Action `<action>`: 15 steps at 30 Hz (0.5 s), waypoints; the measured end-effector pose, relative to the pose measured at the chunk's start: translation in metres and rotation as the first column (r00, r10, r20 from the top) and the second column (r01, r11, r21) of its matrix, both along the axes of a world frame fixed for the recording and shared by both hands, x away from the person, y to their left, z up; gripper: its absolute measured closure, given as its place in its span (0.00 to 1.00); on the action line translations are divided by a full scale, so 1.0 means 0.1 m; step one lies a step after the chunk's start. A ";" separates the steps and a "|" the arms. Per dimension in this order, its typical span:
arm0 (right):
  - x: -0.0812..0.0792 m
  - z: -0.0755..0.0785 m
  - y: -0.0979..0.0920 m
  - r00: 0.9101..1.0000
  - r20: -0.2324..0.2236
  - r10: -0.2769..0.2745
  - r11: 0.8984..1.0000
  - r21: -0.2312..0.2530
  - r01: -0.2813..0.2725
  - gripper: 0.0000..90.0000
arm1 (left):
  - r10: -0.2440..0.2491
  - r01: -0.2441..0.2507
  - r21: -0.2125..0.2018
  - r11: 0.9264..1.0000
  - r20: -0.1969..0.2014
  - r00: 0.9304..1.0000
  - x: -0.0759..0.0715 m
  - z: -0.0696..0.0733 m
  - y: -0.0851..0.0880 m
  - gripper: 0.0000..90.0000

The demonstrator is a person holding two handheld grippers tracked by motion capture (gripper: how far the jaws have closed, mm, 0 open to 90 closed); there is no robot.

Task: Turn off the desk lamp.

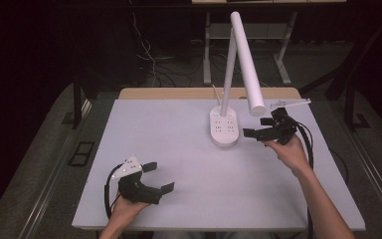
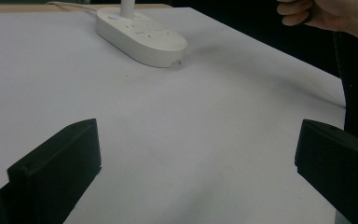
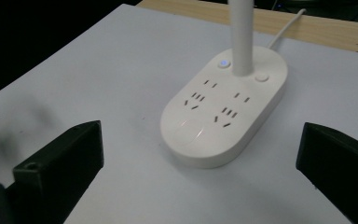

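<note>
On the white desk (image 1: 189, 149) in front of me stands a white desk lamp (image 1: 242, 55) whose oval base (image 1: 224, 128) doubles as a power strip, with rows of sockets across its top. It sits toward the far side of the desk, a little right of centre. A slim stem rises from the far end of the base, and the long tube-shaped lamp head slants down from the top toward my right. A white cable (image 3: 286, 29) leaves the back of the base and runs over the wooden strip (image 1: 179, 93) along the desk's far edge.

My right gripper (image 1: 258, 127) hovers just to the right of the base, pointing at it, with its jaws spread wide and nothing between them. In the right gripper view the base lies between the two black jaws but farther off, untouched; a small blue light (image 3: 223, 63) glows on a button beside the stem, a second round button (image 3: 261, 78) sits on the stem's other side, and a larger round pad (image 3: 189, 130) marks the near end.

My left gripper (image 1: 159, 177) rests low near the front left of the desk, well apart from the lamp, its jaws also wide open and empty. In the left gripper view the base shows far ahead, and my right hand (image 2: 328, 16) appears at the upper right.
</note>
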State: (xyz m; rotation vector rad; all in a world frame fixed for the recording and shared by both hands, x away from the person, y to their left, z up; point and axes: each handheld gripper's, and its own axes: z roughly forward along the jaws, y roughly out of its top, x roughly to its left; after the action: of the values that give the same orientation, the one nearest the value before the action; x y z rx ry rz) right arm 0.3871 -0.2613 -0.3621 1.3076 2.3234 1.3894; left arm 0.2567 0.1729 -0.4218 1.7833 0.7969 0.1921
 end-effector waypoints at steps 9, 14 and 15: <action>-0.33 -0.01 -0.04 0.999 0.023 0.039 0.999 0.026 -0.040 0.01 | 0.000 0.000 0.001 1.000 0.002 1.000 -0.01 0.01 0.00 0.00; -0.51 0.00 -0.06 0.998 0.038 0.044 0.998 0.046 -0.045 0.01 | -0.001 0.001 0.002 1.000 0.005 1.000 -0.01 0.01 0.00 0.00; -0.55 0.00 -0.07 0.998 0.038 0.046 0.997 0.058 -0.048 0.01 | 0.000 0.000 0.001 1.000 0.006 1.000 -0.02 0.01 0.00 0.00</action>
State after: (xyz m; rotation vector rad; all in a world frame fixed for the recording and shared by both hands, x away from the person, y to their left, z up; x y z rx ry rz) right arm 0.3320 -0.2684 -0.3623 1.2390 2.3207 1.4941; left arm 0.2552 0.1725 -0.4207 1.7827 0.7931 0.1974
